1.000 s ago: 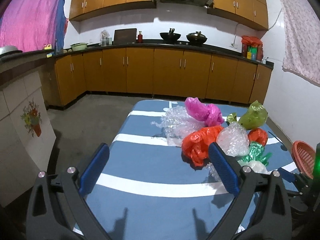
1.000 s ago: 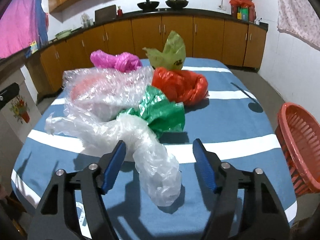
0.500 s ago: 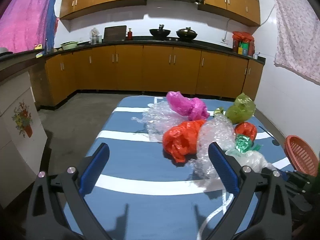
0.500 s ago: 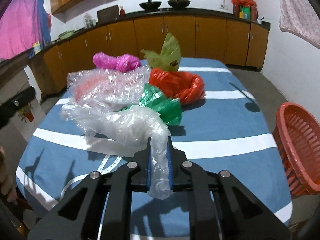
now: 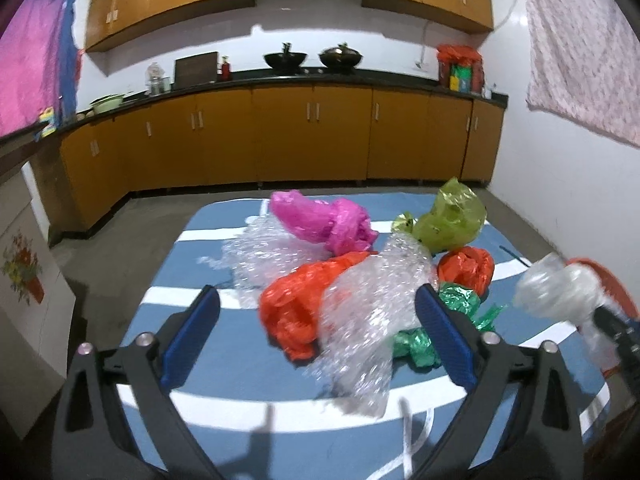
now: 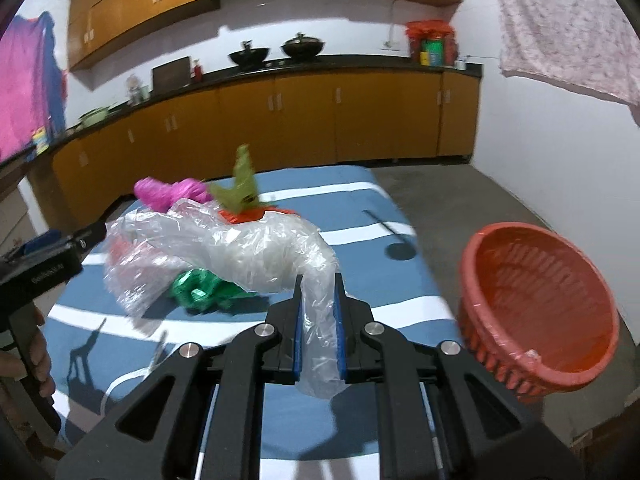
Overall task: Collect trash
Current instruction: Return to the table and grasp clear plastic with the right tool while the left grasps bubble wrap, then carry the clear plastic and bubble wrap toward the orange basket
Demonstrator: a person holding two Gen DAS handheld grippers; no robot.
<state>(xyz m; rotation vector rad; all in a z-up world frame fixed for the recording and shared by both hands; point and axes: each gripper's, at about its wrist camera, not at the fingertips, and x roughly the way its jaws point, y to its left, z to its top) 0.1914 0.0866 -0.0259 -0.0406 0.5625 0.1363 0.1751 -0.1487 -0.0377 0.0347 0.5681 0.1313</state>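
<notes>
My right gripper (image 6: 318, 280) is shut on the neck of a clear plastic bag (image 6: 256, 252), which hangs lifted above the table; the bag (image 5: 560, 288) shows blurred at the right of the left wrist view. My left gripper (image 5: 316, 296) has wide jaws that are closing. A wad of bubble wrap (image 5: 372, 292) and an orange bag (image 5: 292, 304) lie between them, and the pads do not press on either. Behind lie a pink bag (image 5: 324, 220), an olive green bag (image 5: 452, 220), a small red bag (image 5: 466, 268) and green foil (image 5: 460, 304).
The trash sits on a blue cloth with white stripes (image 5: 248, 360) over the table. A red plastic basket (image 6: 540, 292) stands off the table's right edge. A white cord (image 6: 132, 376) lies near the front. Wooden kitchen cabinets (image 5: 312, 136) run along the back wall.
My right gripper closed on the clear bag and raised it toward the right. My left gripper moved in over the bubble wrap and orange bag, its jaws narrowing slightly.
</notes>
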